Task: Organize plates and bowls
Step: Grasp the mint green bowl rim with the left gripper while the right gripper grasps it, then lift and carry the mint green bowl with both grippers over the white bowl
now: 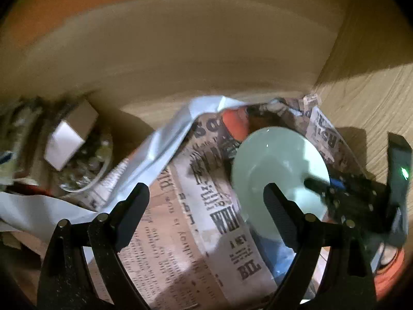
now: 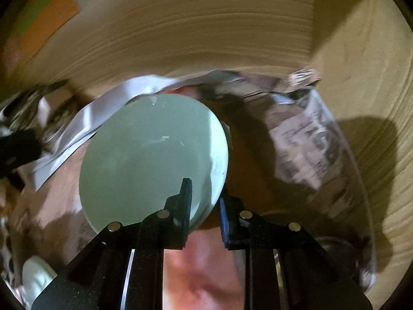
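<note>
Bowl [image 2: 152, 160], pale green, is pinched at its rim by the right gripper [image 2: 205, 206], tilted above crumpled newspaper [image 1: 185, 219] inside a wooden cupboard [image 1: 361, 98]. Left gripper [image 1: 206, 201] hovers nearby, fingers wide apart and empty. Judging by this, organizing is underway; the bowl is not yet set down.
</note>
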Tool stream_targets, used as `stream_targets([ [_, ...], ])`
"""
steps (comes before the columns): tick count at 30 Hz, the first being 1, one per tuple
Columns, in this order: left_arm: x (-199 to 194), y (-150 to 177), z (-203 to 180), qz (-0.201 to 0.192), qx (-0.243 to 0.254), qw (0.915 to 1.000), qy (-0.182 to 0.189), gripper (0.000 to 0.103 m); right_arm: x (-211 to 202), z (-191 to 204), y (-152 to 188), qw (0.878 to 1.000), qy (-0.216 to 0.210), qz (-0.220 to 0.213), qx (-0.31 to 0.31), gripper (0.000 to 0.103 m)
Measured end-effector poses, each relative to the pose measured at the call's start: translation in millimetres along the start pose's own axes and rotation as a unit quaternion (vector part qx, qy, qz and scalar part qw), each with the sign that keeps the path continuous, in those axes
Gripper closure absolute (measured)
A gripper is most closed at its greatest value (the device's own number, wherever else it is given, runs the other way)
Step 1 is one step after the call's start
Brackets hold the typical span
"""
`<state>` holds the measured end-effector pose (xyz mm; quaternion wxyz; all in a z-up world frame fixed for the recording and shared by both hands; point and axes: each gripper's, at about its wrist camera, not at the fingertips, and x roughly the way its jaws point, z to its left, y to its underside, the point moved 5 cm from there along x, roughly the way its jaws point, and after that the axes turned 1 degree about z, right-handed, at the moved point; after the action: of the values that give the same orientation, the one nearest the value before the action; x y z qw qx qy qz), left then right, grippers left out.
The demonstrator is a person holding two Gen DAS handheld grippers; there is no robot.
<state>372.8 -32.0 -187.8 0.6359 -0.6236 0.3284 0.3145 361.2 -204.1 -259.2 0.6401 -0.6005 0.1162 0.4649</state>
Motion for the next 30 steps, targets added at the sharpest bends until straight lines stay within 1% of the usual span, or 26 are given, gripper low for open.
stream_targets([
  [3,11,0,-3,0.017,0.002,0.9998,0.005,0.012,-4,12,8,1.0,-0.012,0.008,-0.024,0.085],
  [4,14,1,-4,0.021,0.005,0.9997,0.005,0.014,-7,13,10,1.0,-0.013,0.01,-0.026,0.085],
  [6,20,1,-7,0.031,0.014,0.9994,0.007,0.02,-4,13,5,1.0,-0.009,0.007,-0.026,0.085],
  [8,24,2,-10,0.04,0.018,0.9989,0.013,0.03,-5,13,3,1.0,-0.001,0.0,-0.027,0.085],
  [9,26,3,-11,0.047,0.02,0.9985,0.018,0.032,-1,16,3,1.0,-0.004,-0.001,-0.024,0.085],
  [10,28,4,-12,0.051,0.02,0.9983,0.019,0.034,-3,10,4,1.0,-0.005,-0.001,-0.021,0.085],
  [12,33,6,-12,0.061,0.023,0.9977,0.021,0.041,-6,8,5,1.0,-0.008,-0.002,-0.015,0.085],
  [13,37,7,-13,0.065,0.025,0.9973,0.025,0.048,-5,8,4,1.0,-0.009,-0.003,-0.014,0.085],
  [14,39,7,-14,0.07,0.027,0.9968,0.028,0.058,-4,9,4,1.0,-0.009,-0.003,-0.014,0.085],
  [15,43,9,-14,0.08,0.029,0.9958,0.034,0.064,-6,9,5,1.0,-0.008,-0.004,-0.014,0.085],
  [16,45,11,-15,0.087,0.03,0.995,0.039,0.074,-6,10,6,1.0,-0.009,-0.004,-0.017,0.085],
  [17,48,12,-15,0.096,0.031,0.994,0.044,0.082,-6,11,6,1.0,-0.009,-0.002,-0.019,0.085],
  [18,50,14,-16,0.103,0.029,0.9931,0.048,0.085,-5,13,7,1.0,-0.012,0.0,-0.019,0.085],
  [19,51,16,-17,0.11,0.028,0.9919,0.057,0.091,-4,14,7,1.0,-0.015,0.001,-0.017,0.085],
  [20,52,18,-18,0.115,0.027,0.9909,0.064,0.094,-5,14,8,1.0,-0.013,0.001,-0.015,0.085],
  [24,50,19,-21,0.111,0.033,0.9919,0.052,0.094,-7,14,8,1.0,-0.016,0.0,0.006,0.085],
  [28,42,21,-19,0.11,0.035,0.9916,0.059,0.094,-13,13,8,0.999,-0.039,-0.005,0.031,0.086],
  [30,35,25,-17,0.106,0.037,0.9916,0.064,0.094,-19,16,9,0.999,-0.041,-0.009,0.033,0.086],
])
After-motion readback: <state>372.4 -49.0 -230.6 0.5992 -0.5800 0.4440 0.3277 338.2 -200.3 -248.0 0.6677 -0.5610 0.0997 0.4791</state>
